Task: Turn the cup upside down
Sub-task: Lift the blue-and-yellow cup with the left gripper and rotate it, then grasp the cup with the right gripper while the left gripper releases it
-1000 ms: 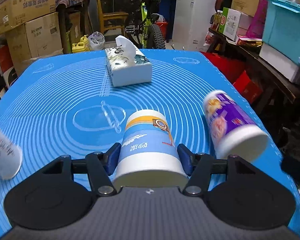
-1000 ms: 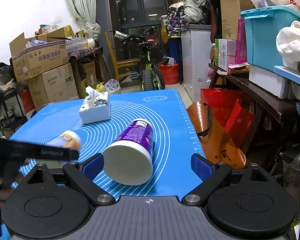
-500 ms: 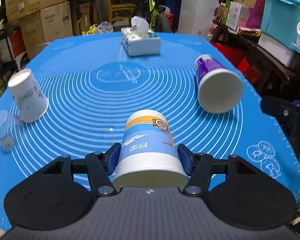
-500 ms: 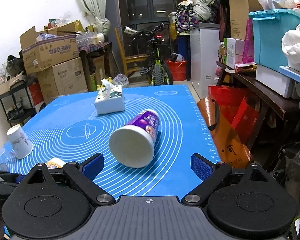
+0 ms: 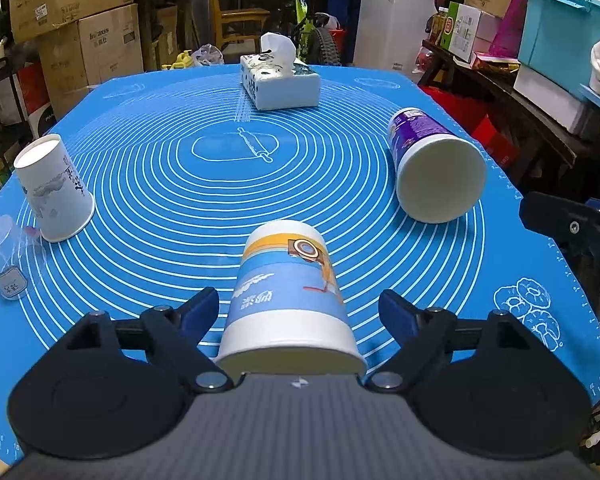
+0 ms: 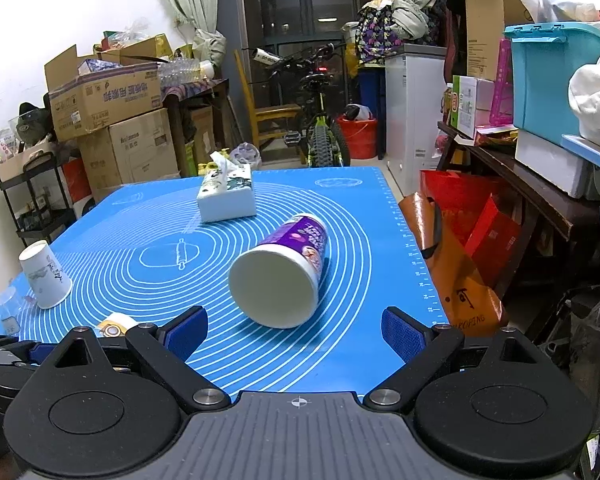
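Cluttered storeroom behind, blue mat [image 5: 148, 184] underfoot. Blue-and-orange cup [image 5: 288, 296] inverted, nearer than the tissue box [image 5: 280, 80], between the spread left gripper [image 5: 300, 312], untouched. Right gripper [image 6: 296, 328] wide, empty, facing the toppled purple cup [image 6: 284, 276]. Risk: clipping the inverted cup while backing out; rolling the purple one.

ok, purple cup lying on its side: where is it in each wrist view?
Left wrist: purple cup at right of centre, on the blue mat, open mouth toward camera.
Right wrist: purple cup at centre, just beyond the open tool.
Shared landmark: tissue box beyond it, at the mat's far end.
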`<action>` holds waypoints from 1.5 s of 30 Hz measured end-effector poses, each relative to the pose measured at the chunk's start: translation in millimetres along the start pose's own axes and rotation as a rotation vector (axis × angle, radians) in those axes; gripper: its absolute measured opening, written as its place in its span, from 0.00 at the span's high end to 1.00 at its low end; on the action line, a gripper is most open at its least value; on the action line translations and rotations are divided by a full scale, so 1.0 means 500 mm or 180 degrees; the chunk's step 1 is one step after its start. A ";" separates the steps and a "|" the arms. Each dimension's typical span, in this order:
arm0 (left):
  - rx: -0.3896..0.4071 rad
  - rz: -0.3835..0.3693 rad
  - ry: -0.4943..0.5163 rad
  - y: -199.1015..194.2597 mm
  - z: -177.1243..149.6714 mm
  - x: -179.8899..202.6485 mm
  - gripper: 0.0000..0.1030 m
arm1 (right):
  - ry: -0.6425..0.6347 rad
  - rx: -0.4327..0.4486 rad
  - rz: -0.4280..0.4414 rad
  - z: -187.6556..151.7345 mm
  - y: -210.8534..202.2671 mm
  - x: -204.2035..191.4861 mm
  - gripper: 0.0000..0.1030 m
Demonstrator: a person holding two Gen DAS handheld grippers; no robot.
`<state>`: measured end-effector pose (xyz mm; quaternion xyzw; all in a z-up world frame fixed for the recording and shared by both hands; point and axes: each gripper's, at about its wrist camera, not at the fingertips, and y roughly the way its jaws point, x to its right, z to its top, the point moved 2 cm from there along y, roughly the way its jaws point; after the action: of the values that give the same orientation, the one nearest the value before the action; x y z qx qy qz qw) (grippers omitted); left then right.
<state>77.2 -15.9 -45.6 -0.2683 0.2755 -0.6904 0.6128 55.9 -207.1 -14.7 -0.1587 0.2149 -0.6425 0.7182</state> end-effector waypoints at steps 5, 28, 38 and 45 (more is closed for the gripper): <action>-0.0013 0.0008 0.0013 -0.001 -0.002 -0.002 0.15 | -0.0014 -0.0004 0.0007 0.001 -0.004 -0.004 0.09; 0.0396 0.0570 -0.0235 -0.120 0.048 -0.130 0.02 | -0.0206 -0.0541 0.0556 0.060 0.012 -0.144 0.09; 0.0362 0.0777 -0.0318 -0.092 0.036 -0.229 0.02 | 0.0017 -0.1234 0.0773 0.061 0.126 -0.234 0.19; 0.0267 0.0787 -0.0370 -0.072 0.024 -0.254 0.02 | 0.0044 -0.1768 0.0728 0.033 0.214 -0.267 0.37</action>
<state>73.9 113.0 -15.5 -0.2460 0.2413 -0.6038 0.7188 145.0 -62.5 -40.5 -0.3195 0.4037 -0.4752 0.7135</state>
